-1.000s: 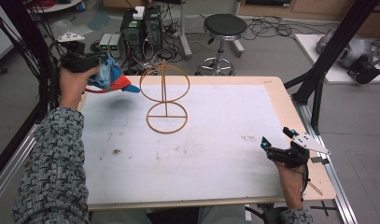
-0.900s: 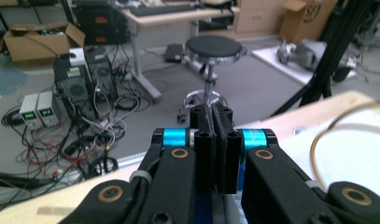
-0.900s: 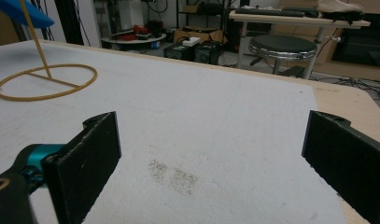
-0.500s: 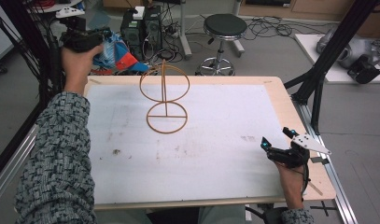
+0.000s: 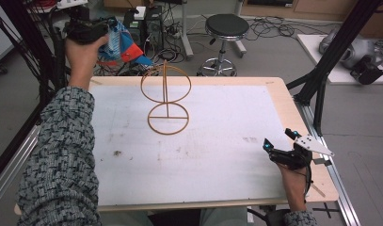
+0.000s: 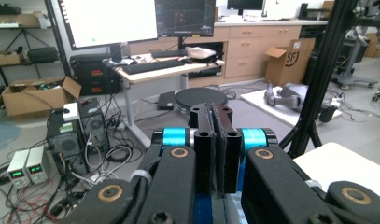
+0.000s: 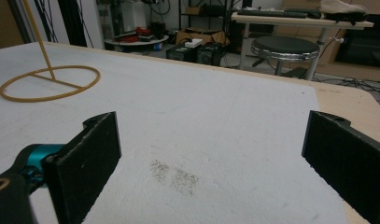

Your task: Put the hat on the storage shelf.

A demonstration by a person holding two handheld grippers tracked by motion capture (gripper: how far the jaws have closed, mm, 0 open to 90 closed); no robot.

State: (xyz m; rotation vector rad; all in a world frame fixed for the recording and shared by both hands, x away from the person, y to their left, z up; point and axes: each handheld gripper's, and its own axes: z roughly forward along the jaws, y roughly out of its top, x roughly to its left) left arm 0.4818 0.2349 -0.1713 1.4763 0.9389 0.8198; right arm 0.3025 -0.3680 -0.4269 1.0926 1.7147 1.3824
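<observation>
The table (image 5: 255, 183) occupies the centre of the high view: a white work surface with a light wooden border, carrying faint scuffs and a small dark speckled patch (image 7: 174, 176) that lies between the jaws in the right gripper view. Grey floor surrounds it. Black frame struts (image 5: 337, 52) rise at the upper right of the high view, and further struts stand at the left edge. A black round stool (image 5: 226, 26) stands beyond the far edge, at upper centre. Computer towers and loose cables (image 6: 80, 133) sit on the floor at the lower left of the left gripper view; a desk with monitors (image 6: 145, 21) lies across the top of that view, and a cardboard box (image 6: 288, 58) stands at the upper right.

A thin wooden ring stand (image 5: 166, 101) stands upright on the table, left of centre in the high view. It consists of a flat circular base with a cross bar, a vertical rod, and an upright ring at the top. In the right gripper view the base appears at the upper left.

The left gripper (image 5: 88, 32) is raised at the upper left of the high view, beyond the far table edge. A blue, white and orange cloth (image 5: 121, 44) bunches just beside it. In the left gripper view the jaws are pressed together with blue material visible at their base; whether the cloth is pinched cannot be told.

The right gripper (image 5: 279, 141) sits low over the table at the lower right of the high view, jaws spread wide, gripping nothing.
</observation>
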